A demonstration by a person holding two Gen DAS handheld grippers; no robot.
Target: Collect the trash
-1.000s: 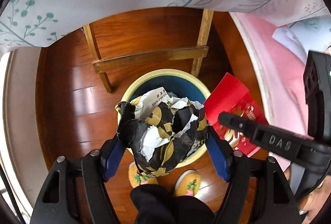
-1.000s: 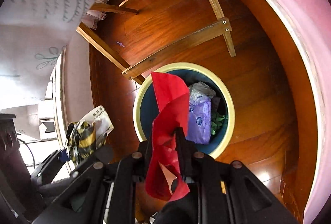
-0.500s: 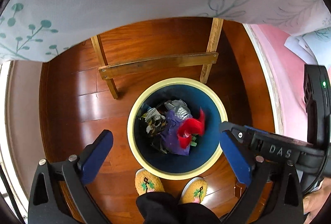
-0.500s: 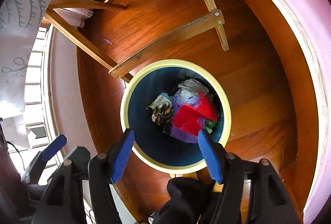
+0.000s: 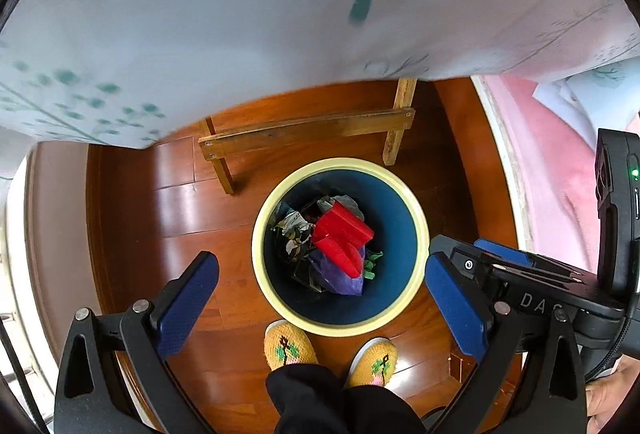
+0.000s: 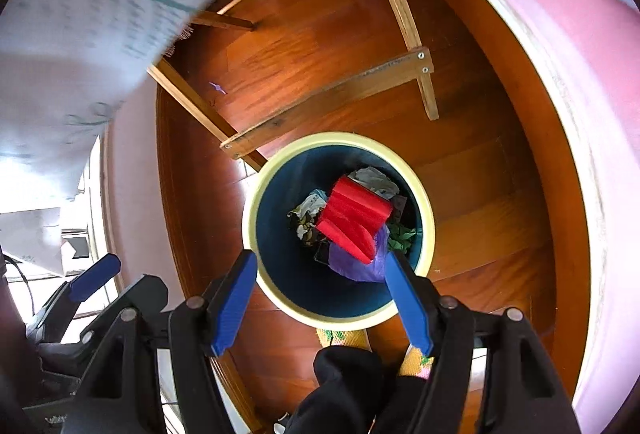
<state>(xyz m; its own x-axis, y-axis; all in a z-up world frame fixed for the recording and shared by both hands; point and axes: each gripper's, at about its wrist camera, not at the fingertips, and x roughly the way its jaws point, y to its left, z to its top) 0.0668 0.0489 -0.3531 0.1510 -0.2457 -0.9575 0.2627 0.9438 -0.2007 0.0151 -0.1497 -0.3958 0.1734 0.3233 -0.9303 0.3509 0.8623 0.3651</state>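
We hold the left hand-held gripper (image 5: 322, 284) wide apart and empty above the bin (image 5: 416, 234). The right hand-held gripper (image 6: 324, 282) has just been opening and nothing is between its jaws; it also points down at the bin. Below both, inside the bin, lie the red paper (image 5: 342, 236), the crumpled dark wrapper (image 5: 294, 234) and a purple bag (image 6: 360, 266). Our slippers (image 5: 290, 348) stand just behind the bin on the wooden floor (image 5: 180, 201).
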